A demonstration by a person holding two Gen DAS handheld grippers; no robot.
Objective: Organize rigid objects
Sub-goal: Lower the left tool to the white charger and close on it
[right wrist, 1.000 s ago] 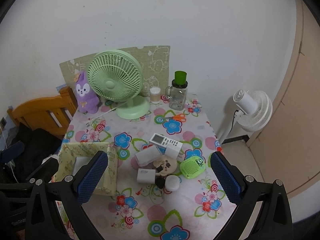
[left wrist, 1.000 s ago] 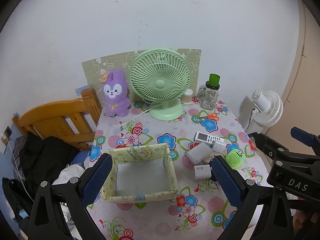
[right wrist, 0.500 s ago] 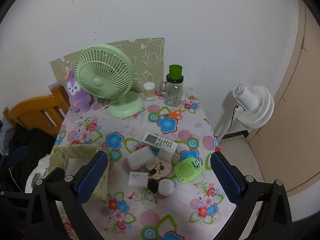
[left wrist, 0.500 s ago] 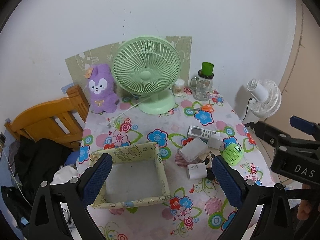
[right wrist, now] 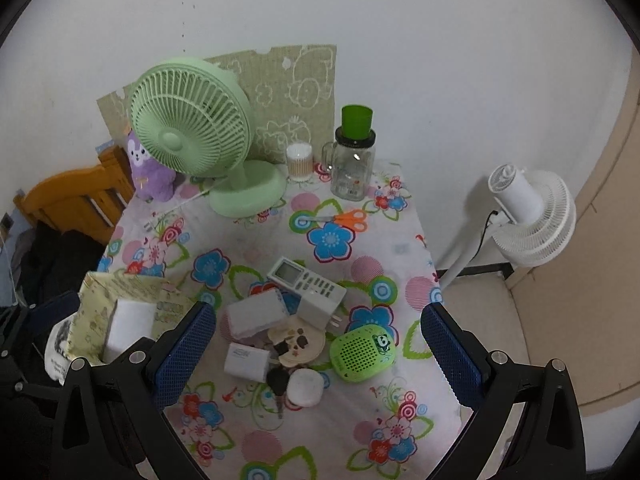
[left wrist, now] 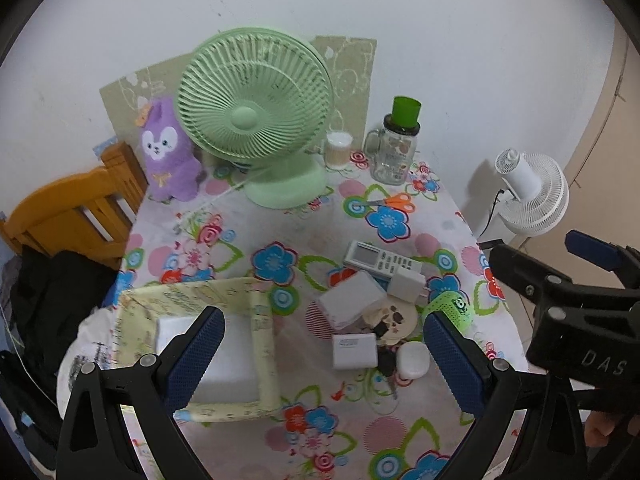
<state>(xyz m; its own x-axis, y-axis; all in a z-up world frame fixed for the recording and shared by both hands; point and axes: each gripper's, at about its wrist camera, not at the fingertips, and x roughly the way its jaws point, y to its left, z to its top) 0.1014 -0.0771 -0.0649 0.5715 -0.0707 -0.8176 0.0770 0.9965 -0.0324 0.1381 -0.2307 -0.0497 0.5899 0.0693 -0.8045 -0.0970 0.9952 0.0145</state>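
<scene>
A pale yellow patterned box (left wrist: 260, 340) stands open and empty on the left of the flowered table; it also shows in the right wrist view (right wrist: 96, 304). Beside it lies a cluster: a white remote (right wrist: 306, 280), a white plug adapter (right wrist: 318, 310), a clear case (right wrist: 256, 316), a white charger (right wrist: 246, 362), a beige round piece (right wrist: 298, 344), a green round speaker (right wrist: 364, 352), a black key (right wrist: 278, 382) and a white earbud case (right wrist: 306, 388). My left gripper (left wrist: 322, 364) is open above the box's right wall. My right gripper (right wrist: 318, 360) is open above the cluster.
A green desk fan (right wrist: 200, 136), a purple plush (right wrist: 150, 172), a cotton swab jar (right wrist: 299, 162), a glass jar with a green lid (right wrist: 354, 160) and orange scissors (right wrist: 348, 218) stand at the back. A white floor fan (right wrist: 528, 212) is right; a wooden chair (left wrist: 76, 216) left.
Both grippers have risen and pulled back, so the table looks smaller and the whole cluster shows, with the key and earbud case. Both stay open; nothing on the table moved.
</scene>
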